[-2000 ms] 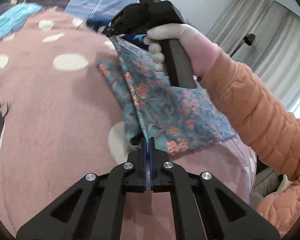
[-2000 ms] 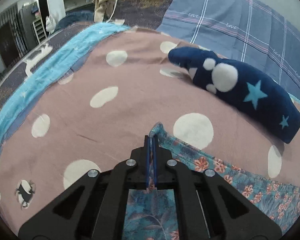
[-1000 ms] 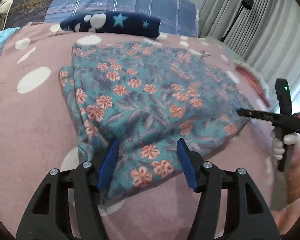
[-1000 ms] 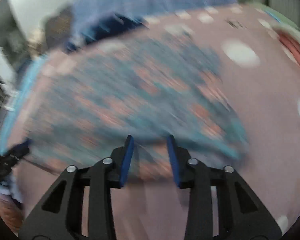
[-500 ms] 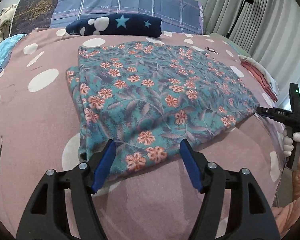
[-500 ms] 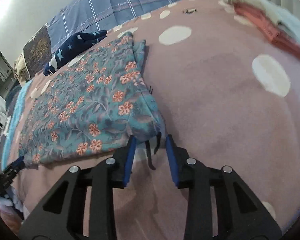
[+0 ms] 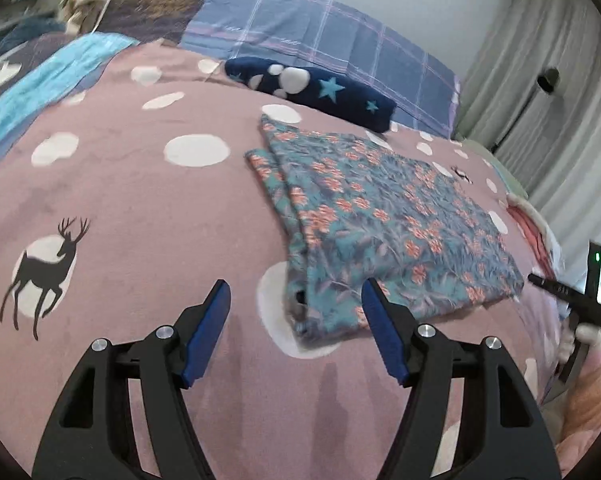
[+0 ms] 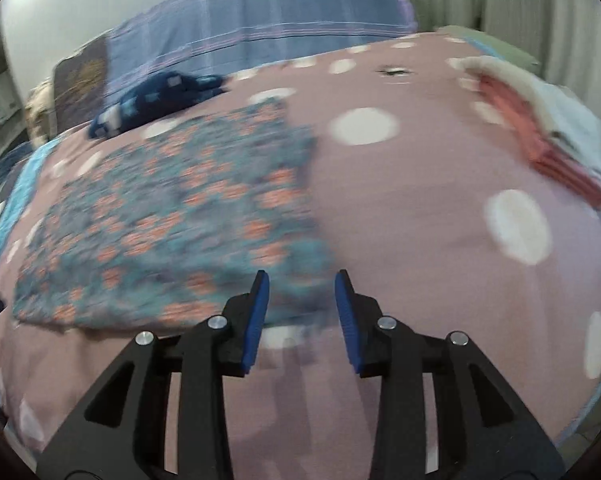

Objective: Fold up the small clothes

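A home bedroom: bed under a polka-dot blanket (image 7: 148, 208), plaid pillows (image 7: 320, 40), curtains (image 7: 540, 80).

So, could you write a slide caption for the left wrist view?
Open left hand-held gripper above the folded floral garment lying on a pink dotted blanket.

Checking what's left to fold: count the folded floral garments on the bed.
1: the floral garment lies folded on the pink bedspread, below the navy star pillow. Others may be hidden.

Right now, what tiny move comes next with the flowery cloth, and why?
Probably bring the left hand-held gripper forward onto the cloth's near left corner and close. Both hand-held grippers are open and hold nothing, the right included, and the cloth lies flat, folded once, so another fold seems due.
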The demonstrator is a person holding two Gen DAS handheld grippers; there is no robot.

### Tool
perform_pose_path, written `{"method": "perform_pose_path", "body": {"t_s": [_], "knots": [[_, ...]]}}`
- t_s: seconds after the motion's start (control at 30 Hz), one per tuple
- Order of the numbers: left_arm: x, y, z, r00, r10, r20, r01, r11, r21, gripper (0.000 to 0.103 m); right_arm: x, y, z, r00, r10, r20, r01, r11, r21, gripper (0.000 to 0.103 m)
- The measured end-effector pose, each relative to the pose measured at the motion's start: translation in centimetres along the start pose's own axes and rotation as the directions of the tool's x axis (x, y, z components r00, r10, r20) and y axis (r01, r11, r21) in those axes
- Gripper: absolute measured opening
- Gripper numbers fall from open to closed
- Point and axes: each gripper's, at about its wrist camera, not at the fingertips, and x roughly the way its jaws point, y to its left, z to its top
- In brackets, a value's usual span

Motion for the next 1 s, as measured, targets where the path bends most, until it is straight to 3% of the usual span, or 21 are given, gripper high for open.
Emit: {"method": "perform_pose_path", "body": {"t_s": [0.13, 0.2, 0.33, 0.4, 0.5, 0.53, 0.63, 0.7, 0.77, 0.83, 0.9, 0.93, 1.0], "knots": [[0.8, -5.9, 0.8, 0.997, -0.07, -0.013, 0.072, 0.982, 0.173, 0.069, 0.1, -3.4, -0.1, 1.0, -0.006, -0.019, 0.007, 0.998, 0.064, 0.027], [2.1, -10.8, 0.7, 0.991, -0.123, -0.049, 0.132, 0.945, 0.298, 0.069, 0.1, -4.2, -0.3, 1.0, 0.011, -0.014, -0.01, 0.997, 0.08, 0.027], [6.2, -21.4, -0.6, 0.962, -0.214, -0.171, 0.272, 0.827, 0.492, 0.067, 0.3, -4.6, -0.5, 0.991, 0.13, -0.023, -0.128, 0.989, 0.073, 0.027], [7.9, -25.5, -1.5, 0.948, -0.235, -0.215, 0.317, 0.772, 0.551, 0.063, 0.2, -5.2, -0.7, 0.988, 0.152, -0.013, -0.15, 0.986, 0.076, 0.027], [10.5, -32.7, -3.5, 0.923, -0.259, -0.285, 0.384, 0.652, 0.654, 0.063, 0.2, -7.0, -0.6, 0.985, 0.174, 0.004, -0.174, 0.976, 0.13, 0.027], [11.2, -34.5, -4.1, 0.922, -0.254, -0.293, 0.387, 0.618, 0.684, 0.063, 0.3, -7.6, -0.6, 0.982, 0.19, 0.007, -0.189, 0.971, 0.148, 0.027], [13.7, -38.4, -5.2, 0.925, -0.221, -0.309, 0.38, 0.562, 0.734, 0.063, 0.2, -8.5, -0.7, 0.976, 0.215, 0.021, -0.215, 0.965, 0.152, 0.027], [15.2, -39.6, -5.5, 0.93, -0.188, -0.317, 0.367, 0.552, 0.749, 0.056, 0.2, -9.0, -0.7, 0.972, 0.233, 0.028, -0.235, 0.961, 0.148, 0.03], [16.7, -39.8, -5.3, 0.931, -0.142, -0.336, 0.355, 0.564, 0.746, 0.037, 0.2, -9.4, -0.6, 0.97, 0.24, 0.031, -0.242, 0.959, 0.146, 0.032], [17.8, -39.0, -3.9, 0.921, -0.141, -0.363, 0.368, 0.62, 0.693, 0.019, 0.3, -9.7, -0.5, 0.967, 0.253, 0.032, -0.255, 0.957, 0.136, 0.034], [18.0, -37.6, -2.2, 0.898, -0.191, -0.397, 0.413, 0.679, 0.607, 0.016, 0.4, -9.6, -0.4, 0.963, 0.269, 0.026, -0.27, 0.956, 0.118, 0.037], [17.8, -36.5, -1.2, 0.894, -0.214, -0.394, 0.418, 0.715, 0.56, 0.016, 0.6, -9.3, -0.3, 0.958, 0.286, 0.019, -0.287, 0.953, 0.097, 0.037], [17.7, -35.0, -0.3, 0.896, -0.225, -0.383, 0.408, 0.758, 0.508, 0.016, 0.7, -8.6, -0.3, 0.944, 0.33, 0.006, -0.33, 0.942, 0.064, 0.037]]}}
